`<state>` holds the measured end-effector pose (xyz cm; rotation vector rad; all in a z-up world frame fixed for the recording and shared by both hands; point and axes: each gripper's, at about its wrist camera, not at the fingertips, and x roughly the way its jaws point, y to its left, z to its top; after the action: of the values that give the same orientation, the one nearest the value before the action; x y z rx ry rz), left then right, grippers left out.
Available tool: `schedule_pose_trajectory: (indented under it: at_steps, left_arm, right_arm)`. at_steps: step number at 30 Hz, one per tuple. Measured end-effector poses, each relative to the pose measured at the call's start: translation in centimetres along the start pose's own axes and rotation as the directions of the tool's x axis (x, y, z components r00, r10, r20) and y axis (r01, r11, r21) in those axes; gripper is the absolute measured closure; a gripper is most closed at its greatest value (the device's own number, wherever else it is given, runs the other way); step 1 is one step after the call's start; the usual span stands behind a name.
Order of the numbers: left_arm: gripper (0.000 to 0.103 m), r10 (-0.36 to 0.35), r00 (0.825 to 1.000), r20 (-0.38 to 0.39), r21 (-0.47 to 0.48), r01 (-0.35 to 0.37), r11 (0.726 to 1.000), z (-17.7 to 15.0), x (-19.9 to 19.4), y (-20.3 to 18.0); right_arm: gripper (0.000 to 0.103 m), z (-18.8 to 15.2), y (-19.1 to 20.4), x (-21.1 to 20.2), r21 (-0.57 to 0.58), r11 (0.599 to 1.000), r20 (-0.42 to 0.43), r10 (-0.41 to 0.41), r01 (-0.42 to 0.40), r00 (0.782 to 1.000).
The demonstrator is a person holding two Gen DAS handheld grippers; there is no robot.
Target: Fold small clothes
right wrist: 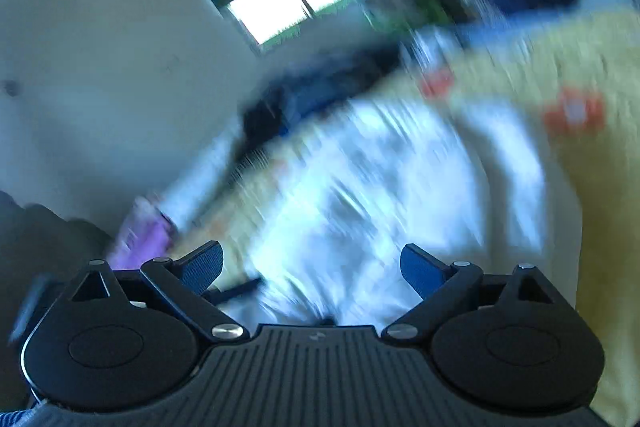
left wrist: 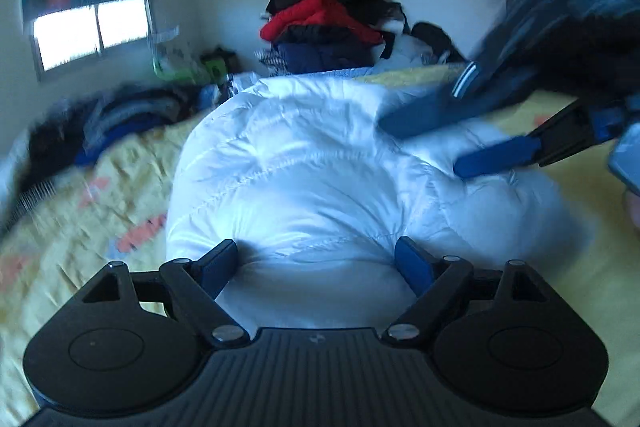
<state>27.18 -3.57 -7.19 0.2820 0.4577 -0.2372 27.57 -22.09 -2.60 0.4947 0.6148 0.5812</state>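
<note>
Left wrist view: a bed under a crinkled yellow patterned bedspread (left wrist: 100,211) carries a puffy white quilted jacket (left wrist: 304,167), glossy and stitched in rounded bands, bunched in the middle. Beyond it, against the wall, rises a heap of red, black and navy clothes (left wrist: 328,23). Left tongs (left wrist: 320,259) gape wide over the jacket's near edge, holding nothing; right tongs (right wrist: 312,267) likewise spread, empty.

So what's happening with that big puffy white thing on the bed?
A person is folding clothes with a two-finger gripper in each hand. The puffy white quilted jacket lies bundled on the yellow patterned bedspread. The left gripper is open with the jacket's near edge between its fingers; the right gripper is open over it too. Neither is pinching it. More clothes are piled behind.
</note>
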Motion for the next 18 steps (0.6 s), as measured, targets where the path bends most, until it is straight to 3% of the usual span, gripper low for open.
schedule_pose_trajectory:
  at_steps: [2, 3, 5, 8, 12, 16, 18]
  left_arm:
    - [0.016, -0.013, 1.000, -0.013, -0.003, 0.013, 1.000, -0.4, 0.5, 0.3]
    - [0.015, -0.021, 1.000, -0.022, -0.015, 0.020, 1.000, -0.3, 0.7, 0.7]
    - [0.015, -0.028, 0.999, -0.032, -0.032, 0.027, 0.999, 0.1, 0.6, 1.2]
    - [0.015, -0.024, 1.000, 0.012, -0.082, 0.024, 0.996, 0.6, -1.8, 1.9]
    - [0.015, 0.031, 0.997, 0.077, -0.173, -0.017, 0.985, -0.1, -5.9, 3.1]
    - [0.015, 0.057, 0.998, 0.029, -0.336, -0.044, 0.941, -2.5, -7.8, 4.4]
    - [0.015, 0.068, 0.998, -0.014, -0.361, -0.068, 0.930, -3.8, -7.6, 4.0]
  right_arm:
    - [0.029, -0.7, -2.5, 1.9, 0.026, 0.998, -0.048, -0.059, 0.060, 0.997]
    - [0.034, -1.1, -3.9, 2.0, 0.056, 0.998, -0.036, -0.038, 0.040, 0.999]
    - [0.034, -1.1, -4.6, 1.5, 0.096, 0.995, -0.032, -0.014, 0.017, 0.999]
    - [0.026, -0.2, -3.4, 0.9, 0.064, 0.996, -0.036, -0.059, 0.061, 0.998]
    - [0.009, -0.7, -0.2, -2.1, -0.054, 0.986, 0.062, -0.152, 0.155, 0.986]
    - [0.001, -3.1, 1.7, -6.2, -0.092, 0.982, 0.159, -0.147, 0.163, 0.976]
    - [0.001, -4.6, 2.2, -7.1, -0.090, 0.973, 0.162, -0.198, 0.214, 0.967]
